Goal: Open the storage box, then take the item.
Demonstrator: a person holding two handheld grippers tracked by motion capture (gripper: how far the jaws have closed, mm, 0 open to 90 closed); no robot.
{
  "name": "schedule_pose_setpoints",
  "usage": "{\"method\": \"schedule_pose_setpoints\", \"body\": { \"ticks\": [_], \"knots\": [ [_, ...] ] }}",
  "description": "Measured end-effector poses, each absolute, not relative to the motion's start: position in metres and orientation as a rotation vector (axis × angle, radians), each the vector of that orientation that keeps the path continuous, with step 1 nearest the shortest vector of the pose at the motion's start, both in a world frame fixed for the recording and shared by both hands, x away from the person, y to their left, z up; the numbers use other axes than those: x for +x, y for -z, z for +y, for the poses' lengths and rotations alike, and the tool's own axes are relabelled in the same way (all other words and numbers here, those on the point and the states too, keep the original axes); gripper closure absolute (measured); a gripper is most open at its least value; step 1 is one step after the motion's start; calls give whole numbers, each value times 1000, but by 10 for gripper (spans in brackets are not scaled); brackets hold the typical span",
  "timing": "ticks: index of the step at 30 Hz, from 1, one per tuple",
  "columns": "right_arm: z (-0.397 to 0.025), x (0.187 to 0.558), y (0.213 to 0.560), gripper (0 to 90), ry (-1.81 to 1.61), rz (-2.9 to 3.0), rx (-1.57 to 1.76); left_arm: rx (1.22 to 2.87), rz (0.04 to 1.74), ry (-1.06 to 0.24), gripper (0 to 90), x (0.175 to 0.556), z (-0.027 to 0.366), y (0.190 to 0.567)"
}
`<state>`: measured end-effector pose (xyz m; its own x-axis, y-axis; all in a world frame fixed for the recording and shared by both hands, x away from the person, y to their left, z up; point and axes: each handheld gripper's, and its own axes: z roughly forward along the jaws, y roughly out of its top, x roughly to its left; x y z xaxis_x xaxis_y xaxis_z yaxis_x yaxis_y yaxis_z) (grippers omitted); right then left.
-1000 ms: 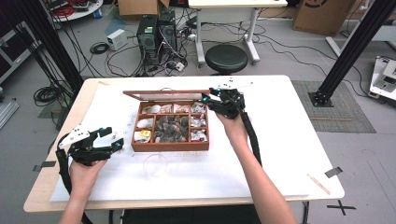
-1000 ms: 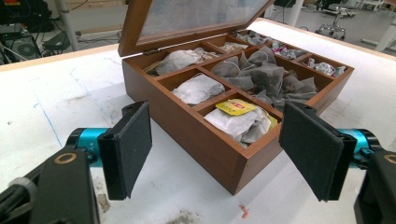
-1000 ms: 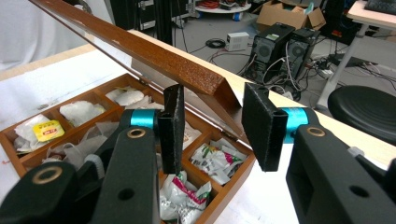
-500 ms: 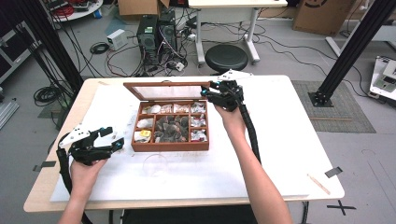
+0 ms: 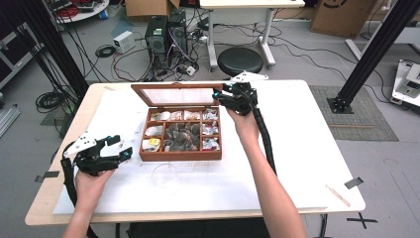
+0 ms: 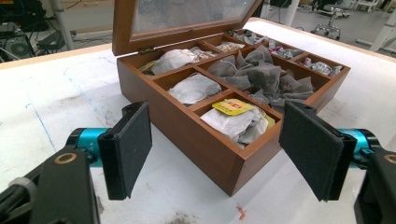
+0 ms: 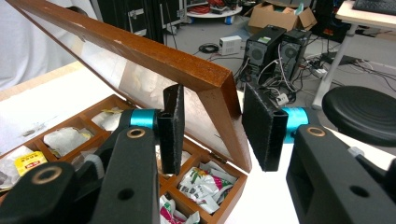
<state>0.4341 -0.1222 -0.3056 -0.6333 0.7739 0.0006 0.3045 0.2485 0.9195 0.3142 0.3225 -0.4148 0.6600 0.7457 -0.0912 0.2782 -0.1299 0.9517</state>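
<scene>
In the right gripper view the lid hides the wooden box's far compartments, and the picture's bottom edge cuts that box off. Printing on the tea bags inside is too small to read.

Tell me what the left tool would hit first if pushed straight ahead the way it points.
Probably the brown wooden compartment box: its near corner sits between the open left tool jaws, just ahead. Past that wall lies the white tea bag with the yellow tag. Depth is uncertain.
</scene>
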Motion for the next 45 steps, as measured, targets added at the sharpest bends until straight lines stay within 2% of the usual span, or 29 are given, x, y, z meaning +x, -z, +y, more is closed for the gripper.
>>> {"method": "schedule_pose_setpoints", "body": {
  "ticks": [17,29,37,43,45],
  "knots": [
    [-121,434,306,594,-1362,2062,984,1648,841,-475,255,316,326,407],
    [-121,434,305,594,-1356,2062,986,1690,750,-437,259,327,309,387],
    [-120,434,306,587,-1360,2060,987,1766,699,-382,315,343,285,382],
    [-120,434,306,580,-1360,2060,981,1800,692,-327,411,358,268,381],
    [-120,435,306,580,-1361,2059,983,1820,682,-326,417,362,262,380]
  ]
}}
